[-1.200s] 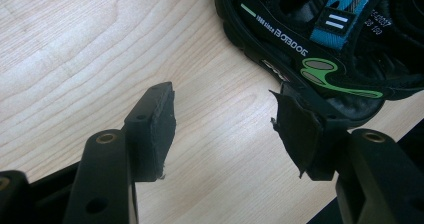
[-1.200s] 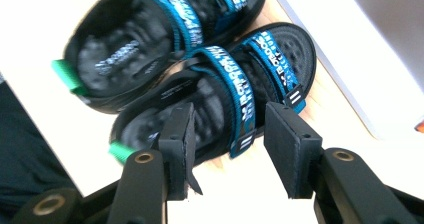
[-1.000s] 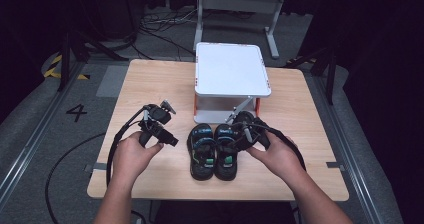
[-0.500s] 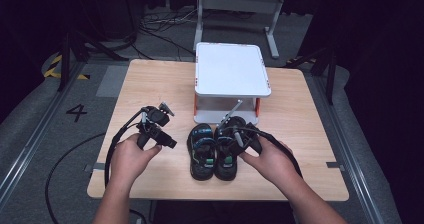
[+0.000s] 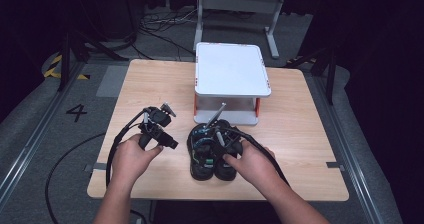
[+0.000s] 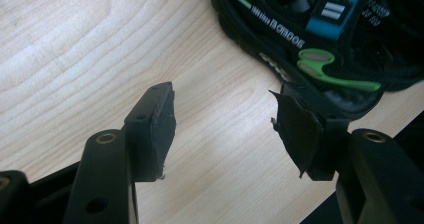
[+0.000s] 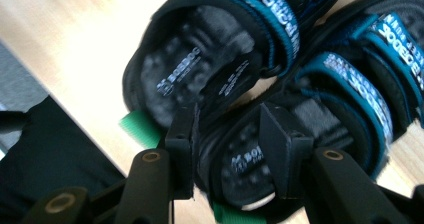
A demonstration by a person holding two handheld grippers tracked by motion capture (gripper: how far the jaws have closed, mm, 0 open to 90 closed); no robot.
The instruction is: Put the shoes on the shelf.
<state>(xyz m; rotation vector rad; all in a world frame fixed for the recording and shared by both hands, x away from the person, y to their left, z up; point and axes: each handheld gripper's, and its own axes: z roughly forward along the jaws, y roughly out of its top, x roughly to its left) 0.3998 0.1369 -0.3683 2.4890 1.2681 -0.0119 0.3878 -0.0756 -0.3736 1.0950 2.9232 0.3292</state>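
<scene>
Sandals [image 5: 212, 151] straddled by part-open right gripper [image 7: 227, 134], seemingly touching, left gripper [image 6: 222, 121] wide open, empty.

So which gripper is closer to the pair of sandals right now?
The right. The right gripper is over the pair of sandals, its jaws straddling the inner edges at the heel ends. The left gripper sits off to their left above bare table, jaws open.
</scene>
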